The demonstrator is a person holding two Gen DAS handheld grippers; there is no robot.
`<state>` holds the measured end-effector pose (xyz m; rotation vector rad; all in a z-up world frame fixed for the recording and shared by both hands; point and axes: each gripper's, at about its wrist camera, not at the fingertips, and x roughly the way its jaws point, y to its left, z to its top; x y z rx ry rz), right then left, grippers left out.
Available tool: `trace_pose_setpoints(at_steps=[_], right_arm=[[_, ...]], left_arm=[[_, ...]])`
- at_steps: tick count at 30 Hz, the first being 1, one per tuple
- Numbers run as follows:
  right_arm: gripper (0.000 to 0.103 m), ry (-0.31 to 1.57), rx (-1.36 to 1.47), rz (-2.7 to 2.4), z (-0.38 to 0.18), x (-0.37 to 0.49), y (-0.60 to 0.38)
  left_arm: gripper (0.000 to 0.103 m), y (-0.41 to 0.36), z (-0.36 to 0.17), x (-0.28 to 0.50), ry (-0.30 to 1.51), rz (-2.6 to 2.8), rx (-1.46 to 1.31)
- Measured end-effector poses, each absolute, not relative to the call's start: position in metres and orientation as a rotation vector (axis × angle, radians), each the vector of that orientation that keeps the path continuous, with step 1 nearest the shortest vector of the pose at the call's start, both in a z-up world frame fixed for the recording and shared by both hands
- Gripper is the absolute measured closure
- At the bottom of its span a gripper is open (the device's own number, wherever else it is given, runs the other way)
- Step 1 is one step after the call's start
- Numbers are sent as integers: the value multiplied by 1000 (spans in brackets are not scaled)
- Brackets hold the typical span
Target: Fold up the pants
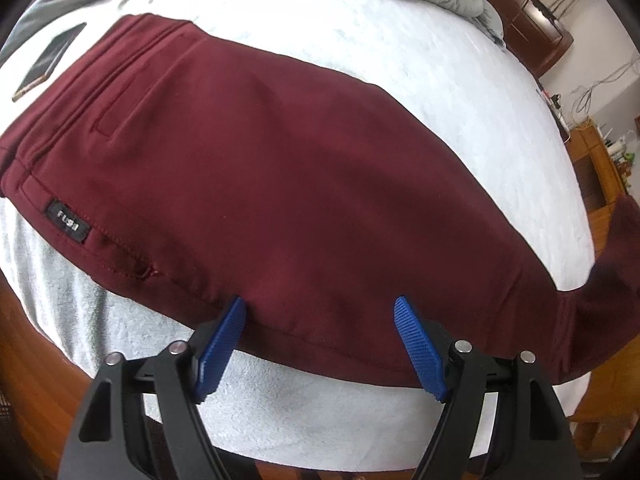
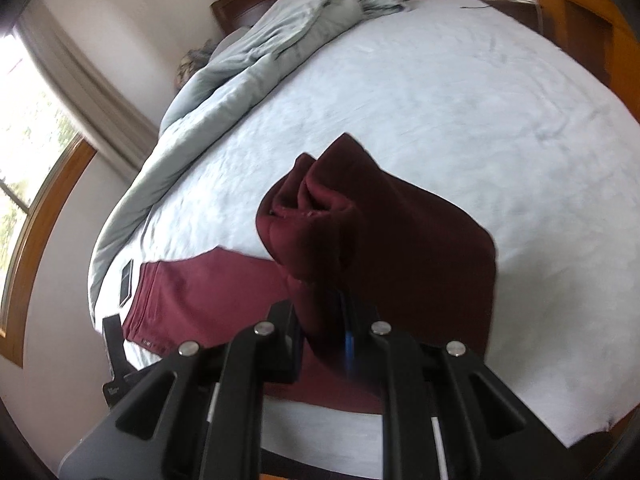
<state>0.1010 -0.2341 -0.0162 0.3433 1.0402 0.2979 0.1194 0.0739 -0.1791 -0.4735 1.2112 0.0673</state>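
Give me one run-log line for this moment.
right gripper: shut on pants cuff end, lifted | left gripper: open over near edge | pants: flat on bed

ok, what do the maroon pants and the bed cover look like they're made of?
Maroon pants: looks like a smooth matte knit, sweatpant-like; soft drape, stitched seams, woven label. Bed cover: pale, fuzzy plush or fleece by its nap; exact fibre unclear.

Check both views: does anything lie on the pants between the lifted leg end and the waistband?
Nothing visible does. The right gripper holds the leg end above bare maroon pants; the phone lies beyond the waistband, on the bed.
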Motion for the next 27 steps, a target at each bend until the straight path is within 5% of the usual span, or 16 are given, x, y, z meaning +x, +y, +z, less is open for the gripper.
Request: trace_pose_setpoints(at_steps=[21,23,25,27], right_arm=[[86,1292,138,420,-129,105,-110],[79,1307,139,425,-137,101,-110],[62,1325,159,463,-139,100,-110],[29,1349,205,523,-136,97,-111]], left_arm=[[25,113,-178,92,1218,7,-572],[25,116,-176,92,1227,12,-584],[25,118,-173,93,1235,18,-597],[25,119,-168,96,1240,15,-628]])
